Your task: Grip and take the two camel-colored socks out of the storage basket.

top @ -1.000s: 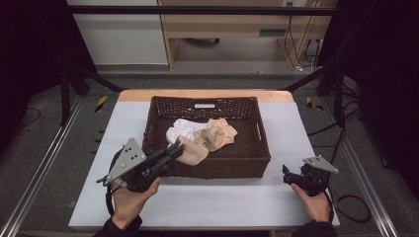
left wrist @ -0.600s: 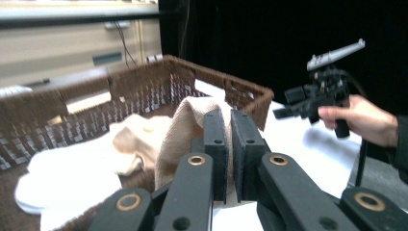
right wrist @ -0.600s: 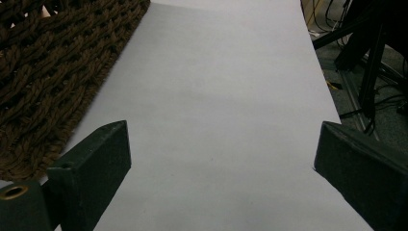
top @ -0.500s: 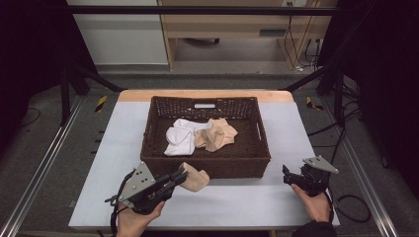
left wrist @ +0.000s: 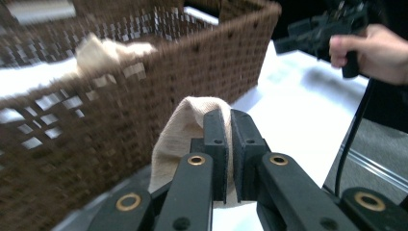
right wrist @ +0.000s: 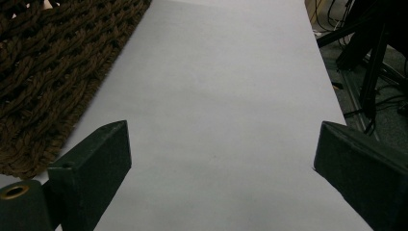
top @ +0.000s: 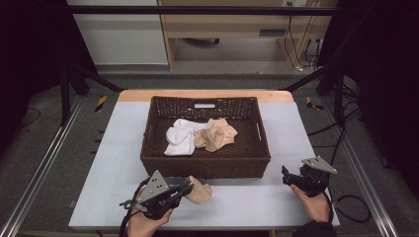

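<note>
Two socks, white (top: 179, 139) and beige (top: 216, 135), in wicker basket (top: 205, 165), left tongs (top: 190, 185) low over worktop (top: 257, 200) clamping beige sock (top: 200, 191), right tongs (top: 289, 176) gaping, resting.

We can read no text, brand or number anywhere (the small white tag (top: 204, 105) on the basket's (top: 205, 165) far wall is too blurred).

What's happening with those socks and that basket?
A person works with tongs in each hand. The left tongs are shut on a tan sock, holding it low over the table just in front of the woven basket. A white sock and another tan sock lie inside. The right tongs wait open, holding nothing.
</note>
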`<state>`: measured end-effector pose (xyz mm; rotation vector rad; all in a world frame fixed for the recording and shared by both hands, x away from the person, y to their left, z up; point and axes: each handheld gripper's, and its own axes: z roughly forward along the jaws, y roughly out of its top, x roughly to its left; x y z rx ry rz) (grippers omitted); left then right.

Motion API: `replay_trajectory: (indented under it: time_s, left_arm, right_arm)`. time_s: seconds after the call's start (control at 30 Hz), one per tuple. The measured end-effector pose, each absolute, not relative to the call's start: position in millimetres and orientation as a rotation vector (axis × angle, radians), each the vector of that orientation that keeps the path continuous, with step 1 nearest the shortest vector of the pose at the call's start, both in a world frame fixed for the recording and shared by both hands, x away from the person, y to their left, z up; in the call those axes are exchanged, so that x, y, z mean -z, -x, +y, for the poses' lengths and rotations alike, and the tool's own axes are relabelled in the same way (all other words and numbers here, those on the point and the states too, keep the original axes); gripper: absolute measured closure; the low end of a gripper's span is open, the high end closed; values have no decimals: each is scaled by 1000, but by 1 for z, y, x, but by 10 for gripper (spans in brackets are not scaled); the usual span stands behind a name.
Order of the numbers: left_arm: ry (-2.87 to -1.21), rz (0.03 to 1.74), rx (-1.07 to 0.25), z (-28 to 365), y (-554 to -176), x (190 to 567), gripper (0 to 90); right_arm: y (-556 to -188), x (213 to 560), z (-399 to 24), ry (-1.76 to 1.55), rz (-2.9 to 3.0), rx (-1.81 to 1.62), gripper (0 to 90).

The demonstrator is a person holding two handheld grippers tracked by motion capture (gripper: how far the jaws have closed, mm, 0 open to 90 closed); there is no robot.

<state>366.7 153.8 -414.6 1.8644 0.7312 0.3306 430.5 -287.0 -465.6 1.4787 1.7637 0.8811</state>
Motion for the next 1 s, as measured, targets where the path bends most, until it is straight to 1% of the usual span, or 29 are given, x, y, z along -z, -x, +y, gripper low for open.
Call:
replay_trajectory:
  time_s: [0.27, 0.5, 0.57, 0.6, 0.63, 0.77, 0.8, 0.87, 0.9, 1.0]
  left_arm:
    - [-2002, 771, -276, 140, -376, 455, 853]
    - [-2096, 787, -259, 136, -380, 470, 833]
    - [-2094, 797, -253, 137, -382, 472, 785]
    - [-2098, 801, -254, 138, -382, 472, 785]
    - [-2095, 807, -274, 139, -380, 471, 719]
    - [-2076, 815, -301, 140, -379, 466, 605]
    - [-2062, 821, -310, 140, -378, 464, 605]
    - [-2039, 821, -319, 142, -377, 459, 553]
    - [-2017, 817, -340, 144, -376, 455, 543]
    - [-1996, 809, -360, 145, -375, 451, 536]
  right_arm:
    - [-430, 466, -287, -1484, 1763, -880, 61]
    - [-430, 466, -288, -1483, 1758, -875, 60]
    - [-430, 467, -288, -1483, 1761, -874, 59]
    - [-430, 467, -288, -1483, 1761, -874, 59]
    - [-430, 467, -288, -1481, 1762, -873, 60]
    - [-430, 466, -288, -1481, 1758, -875, 59]
    - [-430, 466, -288, -1487, 1755, -880, 59]
    - [-430, 465, -289, -1490, 1751, -883, 59]
    - [-430, 465, -289, -1488, 1752, -883, 59]
    - [-430, 465, -289, -1488, 1753, -882, 59]
